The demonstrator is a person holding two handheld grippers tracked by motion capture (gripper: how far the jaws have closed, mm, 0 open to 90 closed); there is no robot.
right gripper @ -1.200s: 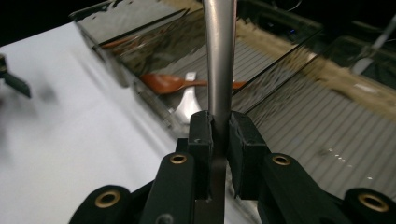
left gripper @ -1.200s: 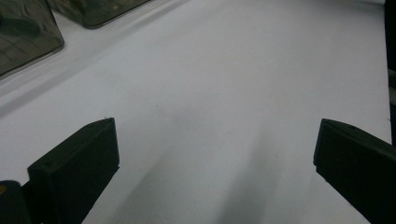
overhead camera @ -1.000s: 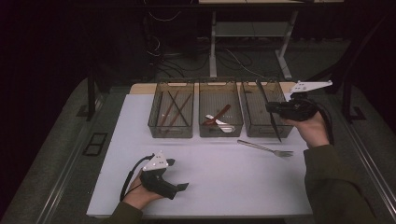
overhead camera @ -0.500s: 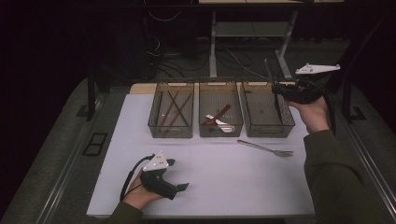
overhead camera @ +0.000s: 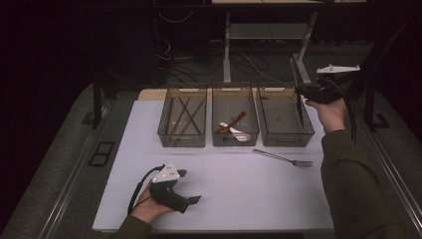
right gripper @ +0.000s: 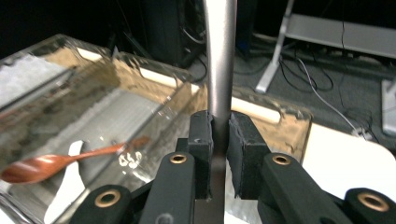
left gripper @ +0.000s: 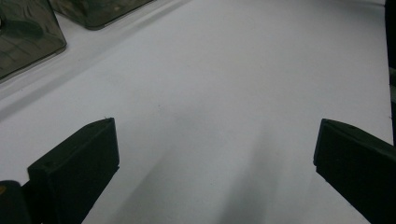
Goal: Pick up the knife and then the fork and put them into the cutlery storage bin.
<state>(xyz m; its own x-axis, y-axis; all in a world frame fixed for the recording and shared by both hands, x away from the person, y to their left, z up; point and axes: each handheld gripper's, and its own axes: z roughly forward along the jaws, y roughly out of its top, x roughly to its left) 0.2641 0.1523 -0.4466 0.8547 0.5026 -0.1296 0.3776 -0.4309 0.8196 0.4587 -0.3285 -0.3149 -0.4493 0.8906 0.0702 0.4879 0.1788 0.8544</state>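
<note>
Two pads of the right gripper (right gripper: 219, 140) clamp a metal handle (right gripper: 219, 56); left gripper (left gripper: 210, 158) gapes over paper

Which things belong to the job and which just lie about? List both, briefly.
In the job: right gripper, metal utensil clamped in it, right bin, fork on the table.
Lying about: chopsticks, wooden spoon, open left gripper, floor cables.
</note>
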